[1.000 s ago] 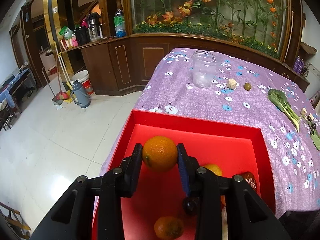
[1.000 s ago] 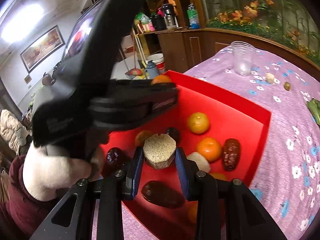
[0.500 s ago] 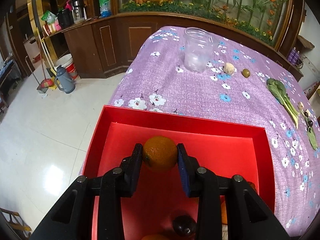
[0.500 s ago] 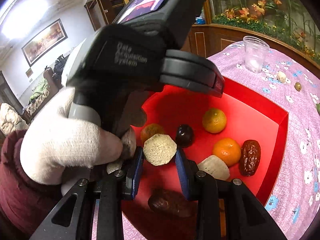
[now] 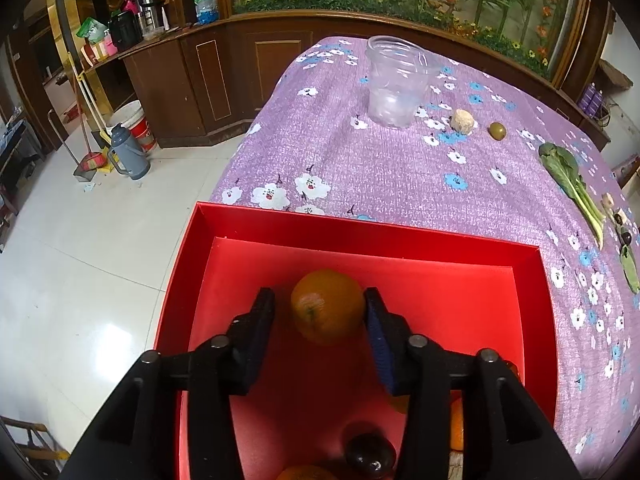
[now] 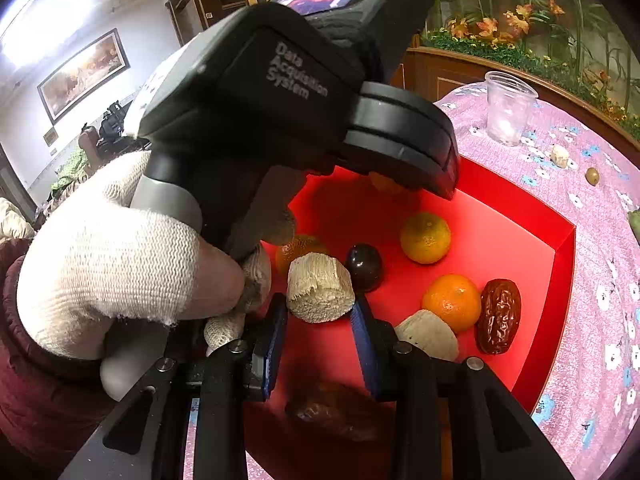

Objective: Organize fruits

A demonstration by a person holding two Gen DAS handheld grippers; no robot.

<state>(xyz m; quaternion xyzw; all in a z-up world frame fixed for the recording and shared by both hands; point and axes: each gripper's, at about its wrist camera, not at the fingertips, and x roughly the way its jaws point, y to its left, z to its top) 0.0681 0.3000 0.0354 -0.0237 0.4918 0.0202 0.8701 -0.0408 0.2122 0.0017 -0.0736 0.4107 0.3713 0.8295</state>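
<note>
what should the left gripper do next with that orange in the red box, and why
Probably finish opening and lift straight back. The left gripper has its jaws opening, with a gap already beside the left finger, and the orange sits low inside the red box, so the drop looks done. The right gripper holds a pale chunk.

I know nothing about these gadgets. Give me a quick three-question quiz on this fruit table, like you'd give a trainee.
1. True or false: the clear cup stands inside the red box.
2. What does the right tool grip? A: an orange. B: a pale fibrous chunk. C: a dark plum.
3. On the cloth, which lies nearer the clear cup: the pale lump or the small green fruit?

Key: 1 false, it stands on the cloth beyond the red box. 2 B. 3 the pale lump.
</note>
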